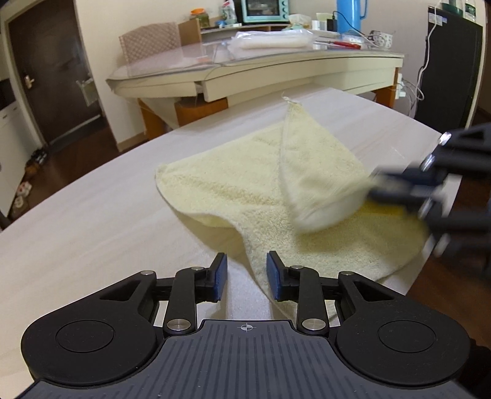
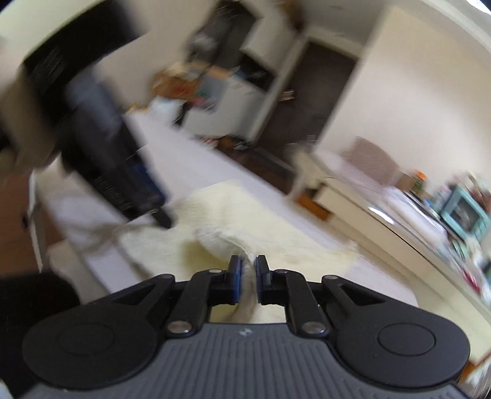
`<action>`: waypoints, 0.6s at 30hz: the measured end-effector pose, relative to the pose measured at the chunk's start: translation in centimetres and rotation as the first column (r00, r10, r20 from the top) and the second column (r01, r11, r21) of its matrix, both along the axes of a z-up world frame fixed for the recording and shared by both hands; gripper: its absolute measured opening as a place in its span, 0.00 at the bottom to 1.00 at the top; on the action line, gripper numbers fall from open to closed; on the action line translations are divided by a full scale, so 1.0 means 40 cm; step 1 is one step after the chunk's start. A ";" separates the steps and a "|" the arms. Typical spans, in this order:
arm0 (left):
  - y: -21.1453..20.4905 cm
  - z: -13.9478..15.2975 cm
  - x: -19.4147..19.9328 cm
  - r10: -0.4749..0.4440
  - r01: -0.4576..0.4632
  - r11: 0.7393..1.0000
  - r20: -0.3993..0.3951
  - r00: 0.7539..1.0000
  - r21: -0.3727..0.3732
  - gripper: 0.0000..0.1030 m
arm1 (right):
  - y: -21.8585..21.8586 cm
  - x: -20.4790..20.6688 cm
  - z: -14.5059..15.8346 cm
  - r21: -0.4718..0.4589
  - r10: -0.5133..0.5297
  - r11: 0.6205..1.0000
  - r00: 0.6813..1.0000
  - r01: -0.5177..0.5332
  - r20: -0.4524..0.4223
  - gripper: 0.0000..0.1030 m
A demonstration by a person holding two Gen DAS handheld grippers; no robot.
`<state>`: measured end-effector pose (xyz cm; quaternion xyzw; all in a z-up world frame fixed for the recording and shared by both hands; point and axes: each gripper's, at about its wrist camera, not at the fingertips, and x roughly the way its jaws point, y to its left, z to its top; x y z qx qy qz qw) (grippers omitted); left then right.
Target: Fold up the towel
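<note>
A pale yellow towel (image 1: 245, 187) lies on the white table (image 1: 92, 214), with one corner flap folded over its middle. My left gripper (image 1: 247, 276) is open just above the table, its fingers either side of the towel's near corner. My right gripper (image 2: 248, 270) is shut on a fold of the towel (image 2: 224, 239) and holds it lifted. It shows blurred in the left wrist view (image 1: 377, 193) at the right, dragging the flap. The left gripper shows blurred in the right wrist view (image 2: 162, 214) at the left.
A long cream table (image 1: 276, 70) stands behind with a teal oven (image 1: 265, 10), a blue jug (image 1: 349, 15) and plastic bags. A black cabinet (image 1: 448, 61) is at the right, a dark door (image 1: 46, 76) at the left. The white table's right edge (image 1: 429, 254) is close to the towel.
</note>
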<state>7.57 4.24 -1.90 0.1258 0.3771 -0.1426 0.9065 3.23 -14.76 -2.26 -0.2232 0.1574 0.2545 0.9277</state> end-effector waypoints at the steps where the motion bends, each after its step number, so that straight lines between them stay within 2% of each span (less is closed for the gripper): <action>1: -0.002 0.001 -0.002 -0.002 0.002 1.000 0.000 1.000 0.005 0.29 | -0.038 0.001 0.005 0.051 -0.049 0.997 0.999 0.050 -0.021 0.11; 3: -0.007 0.001 -0.003 -0.006 0.007 1.000 -0.002 1.000 0.014 0.29 | -0.109 0.005 0.012 0.140 -0.138 0.979 0.988 0.147 -0.068 0.11; 5: -0.010 0.003 -0.008 -0.010 0.010 1.000 -0.008 1.000 0.021 0.29 | -0.173 0.012 -0.003 0.171 -0.211 0.957 0.968 0.233 -0.137 0.11; 9: -0.015 0.004 -0.022 -0.009 0.009 0.999 -0.016 1.000 0.034 0.29 | -0.238 0.014 -0.043 0.154 -0.285 0.937 0.941 0.314 -0.185 0.16; 11: -0.015 0.005 -0.033 -0.009 0.009 0.999 -0.023 1.000 0.037 0.29 | -0.254 0.006 -0.047 0.158 -0.272 0.941 0.946 0.300 -0.176 0.20; 13: -0.014 0.007 -0.046 -0.009 0.011 0.999 -0.032 0.999 0.042 0.29 | -0.264 0.005 -0.047 0.160 -0.250 0.947 0.953 0.277 -0.170 0.37; 15: -0.014 0.009 -0.056 -0.012 0.014 0.999 -0.039 0.999 0.048 0.29 | -0.273 0.020 -0.044 0.132 -0.218 0.962 0.964 0.238 -0.152 0.39; 18: -0.010 0.015 -0.076 -0.015 0.019 0.998 -0.058 0.998 0.065 0.29 | -0.277 0.052 -0.040 0.034 -0.166 0.985 0.981 0.170 -0.098 0.39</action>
